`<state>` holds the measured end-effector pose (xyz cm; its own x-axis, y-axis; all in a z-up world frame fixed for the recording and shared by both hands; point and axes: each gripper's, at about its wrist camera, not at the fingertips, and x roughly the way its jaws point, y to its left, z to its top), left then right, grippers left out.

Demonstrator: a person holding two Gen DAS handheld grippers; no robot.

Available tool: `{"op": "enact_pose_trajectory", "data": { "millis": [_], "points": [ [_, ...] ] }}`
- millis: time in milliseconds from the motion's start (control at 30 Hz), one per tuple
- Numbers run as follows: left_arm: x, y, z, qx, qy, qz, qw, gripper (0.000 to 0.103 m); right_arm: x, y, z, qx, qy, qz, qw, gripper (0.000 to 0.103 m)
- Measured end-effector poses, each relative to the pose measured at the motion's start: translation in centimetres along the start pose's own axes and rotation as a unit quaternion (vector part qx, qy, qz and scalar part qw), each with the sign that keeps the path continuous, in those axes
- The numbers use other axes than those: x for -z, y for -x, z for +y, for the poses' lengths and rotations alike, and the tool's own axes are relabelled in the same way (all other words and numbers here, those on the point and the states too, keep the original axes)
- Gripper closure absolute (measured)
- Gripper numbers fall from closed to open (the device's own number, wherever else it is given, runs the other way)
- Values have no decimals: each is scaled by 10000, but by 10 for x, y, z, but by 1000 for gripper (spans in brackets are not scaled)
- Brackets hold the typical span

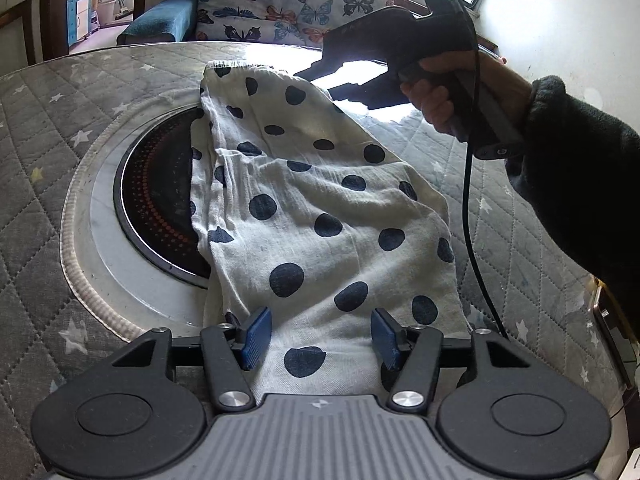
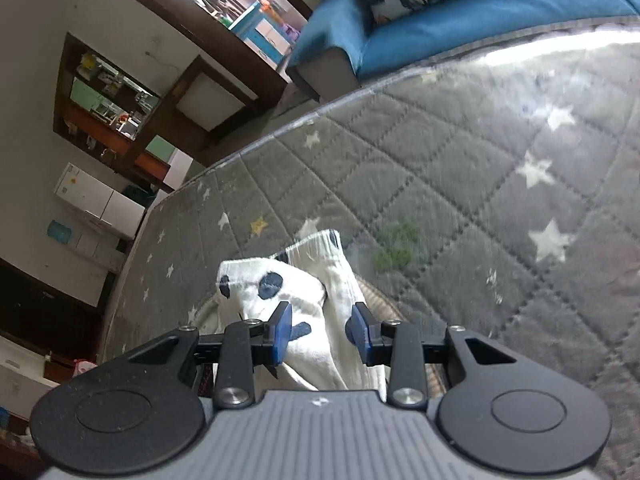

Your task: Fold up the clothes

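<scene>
A white garment with dark blue dots (image 1: 320,200) lies lengthwise on the grey quilted star cover (image 1: 40,128), its left edge over a round black hob (image 1: 156,196). My left gripper (image 1: 320,338) stands open at the garment's near end, the cloth lying flat between its blue pads (image 1: 256,336). A hand holds my right gripper (image 1: 320,82) over the garment's far end, dark against the glare. In the right wrist view that gripper (image 2: 320,334) is open, with a bunched end of the garment (image 2: 280,280) between the pads, which stand apart from it.
The round hob sits in a pale ring (image 1: 104,216) sunk into the table. A black cable (image 1: 468,200) hangs from the right gripper across the cover's right side. A butterfly-print cushion (image 1: 280,12) and a blue sofa (image 2: 460,20) stand beyond the table's far edge.
</scene>
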<state>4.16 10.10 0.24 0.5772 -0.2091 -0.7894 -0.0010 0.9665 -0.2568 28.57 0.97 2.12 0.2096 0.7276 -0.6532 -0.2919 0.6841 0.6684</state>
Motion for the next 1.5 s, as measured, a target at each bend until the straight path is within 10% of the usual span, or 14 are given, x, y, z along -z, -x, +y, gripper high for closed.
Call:
{"op": "enact_pose_trajectory", "data": {
  "millis": [267, 500, 933, 1200, 1500],
  "points": [
    [-1, -1, 0, 9, 6, 0, 10000, 44, 2, -9, -4, -425, -325, 208, 9983, 83],
    [0, -2, 1, 12, -3, -9, 10000, 44, -1, 0, 18, 240, 505, -181, 9983, 101],
    [-1, -2, -1, 13, -15, -13, 10000, 43, -6, -18, 34, 225, 869, -103, 9959, 75],
    [1, -1, -1, 29, -27, -40, 10000, 43, 2, -9, 45, 523, 1392, -343, 9883, 94],
    [1, -1, -1, 32, -25, -51, 10000, 42, -9, 15, 58, 1151, 2025, -920, 9681, 88]
  ]
}}
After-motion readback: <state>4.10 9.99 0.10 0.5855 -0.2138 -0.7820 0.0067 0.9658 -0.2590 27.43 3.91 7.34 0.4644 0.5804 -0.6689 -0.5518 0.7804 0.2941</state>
